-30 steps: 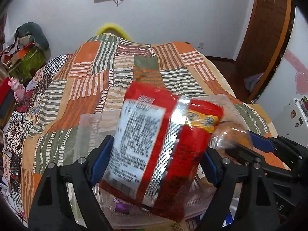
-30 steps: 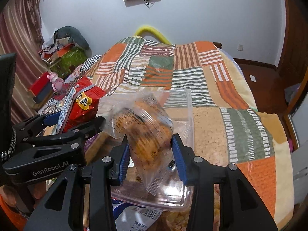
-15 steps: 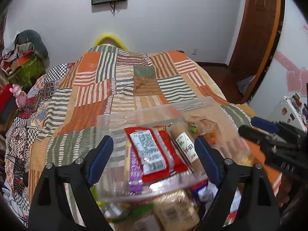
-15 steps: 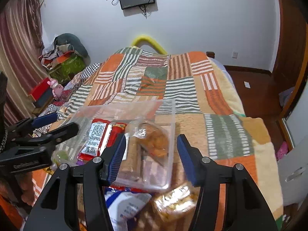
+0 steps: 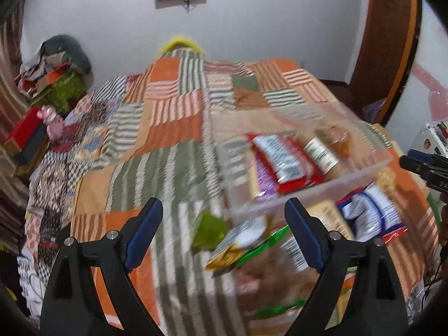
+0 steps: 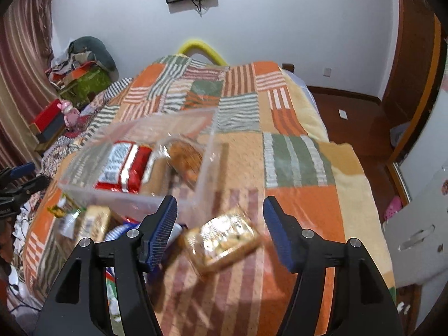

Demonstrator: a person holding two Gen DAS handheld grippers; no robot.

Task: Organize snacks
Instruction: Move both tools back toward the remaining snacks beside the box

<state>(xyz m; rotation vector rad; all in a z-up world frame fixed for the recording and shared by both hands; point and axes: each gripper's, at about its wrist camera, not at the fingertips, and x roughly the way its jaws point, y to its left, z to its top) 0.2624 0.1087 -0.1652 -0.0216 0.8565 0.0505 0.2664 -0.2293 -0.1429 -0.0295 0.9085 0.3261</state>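
A bedroom with white walls and a wall-mounted screen holds a bed under an orange, green and cream patchwork blanket point(image 6: 296, 156), and on that blanket sits a clear plastic bin point(image 6: 92, 190) with loose snacks strewn in front of its near wall. Inside the bin lie a red packet point(image 6: 126, 168) with a white label and a clear bag of brown snacks point(image 6: 186, 158). The right gripper point(image 6: 221, 231) has its jaws opening with nothing pinched, and a clear-wrapped pack of golden biscuits point(image 6: 224, 240) lies on the blanket directly in line between its blue pads, untouched, long axis running roughly crosswise to the fingers and tilted a little. The left gripper point(image 5: 224, 236) is spread wide and empty; ahead of it, blurred, are a green-and-yellow packet point(image 5: 240, 245) and a blue-and-white packet point(image 5: 372, 215) farther toward its right. Judging by this layout, the biscuit pack belongs to the right hand, which is much nearer and already framing it; closing across its shorter side looks workable, and the bin stands just beyond and to the left of it.
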